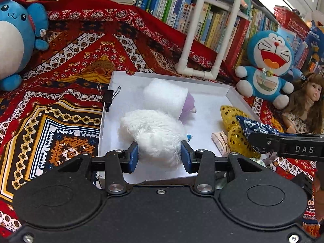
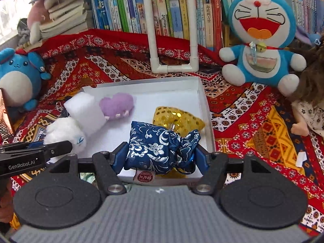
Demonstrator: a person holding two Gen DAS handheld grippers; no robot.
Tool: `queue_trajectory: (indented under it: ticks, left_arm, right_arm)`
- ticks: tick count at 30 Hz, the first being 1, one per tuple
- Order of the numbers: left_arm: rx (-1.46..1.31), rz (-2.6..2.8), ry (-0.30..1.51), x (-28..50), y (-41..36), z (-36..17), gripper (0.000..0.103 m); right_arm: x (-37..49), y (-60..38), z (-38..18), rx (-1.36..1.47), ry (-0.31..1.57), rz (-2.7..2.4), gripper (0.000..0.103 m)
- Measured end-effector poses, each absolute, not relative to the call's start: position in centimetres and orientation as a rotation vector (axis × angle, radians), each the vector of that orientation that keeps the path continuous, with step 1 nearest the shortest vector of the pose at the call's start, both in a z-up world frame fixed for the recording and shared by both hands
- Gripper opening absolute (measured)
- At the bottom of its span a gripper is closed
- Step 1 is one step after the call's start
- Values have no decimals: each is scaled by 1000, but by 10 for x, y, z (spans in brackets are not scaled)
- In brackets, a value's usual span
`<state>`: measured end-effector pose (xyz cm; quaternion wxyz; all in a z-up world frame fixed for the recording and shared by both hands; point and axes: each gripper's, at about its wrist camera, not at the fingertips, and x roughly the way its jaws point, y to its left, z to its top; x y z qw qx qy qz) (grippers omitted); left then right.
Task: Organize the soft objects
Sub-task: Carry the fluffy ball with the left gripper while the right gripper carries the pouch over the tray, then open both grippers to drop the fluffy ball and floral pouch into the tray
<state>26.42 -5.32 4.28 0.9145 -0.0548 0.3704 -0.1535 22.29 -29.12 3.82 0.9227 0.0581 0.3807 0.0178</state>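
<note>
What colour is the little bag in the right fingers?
Dark blue bag with silvery white flowers, clearest in the right wrist view.

A red patterned cloth (image 1: 77, 46) is spread across the frame; rows of books (image 2: 172, 10) are shelved along the top, daylight from a window (image 2: 12, 6) upper left.

both wrist cams close, angled down; share white tray (image 1: 235, 97).

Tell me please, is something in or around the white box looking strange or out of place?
One thing stands out: a black binder clip is clamped on the left wall of the white box, a hard item among soft ones. Why it is there cannot be told. Nothing looks spilled or damaged.
</note>
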Motion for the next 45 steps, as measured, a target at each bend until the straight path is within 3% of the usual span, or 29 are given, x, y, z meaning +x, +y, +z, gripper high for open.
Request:
queue_trajectory:
  ticks: [13,15,20,28,32,40,45]
  left_arm:
    - [-115,-289,783,277,-50,32,41]
    - [-94,-297,767,272,-49,35,41]
    - [-63,-313,728,258,-48,48,52]
    - [-59,-329,679,223,-34,66,67]
    - [-47,-357,658,197,-26,72,69]
    - [-85,-410,650,149,-8,73,69]
    - [-98,-437,670,123,2,69,67]
  right_arm:
    - [255,-286,22,132,842,2,70]
    - [250,-285,26,121,831,14,77]
    - [239,-286,36,108,816,29,83]
    - [209,-291,47,144,788,88,84]
    - [184,-295,56,164,757,135,84]
    - [135,-307,73,224,716,190,74]
    - [117,-310,65,304,793,229,55]
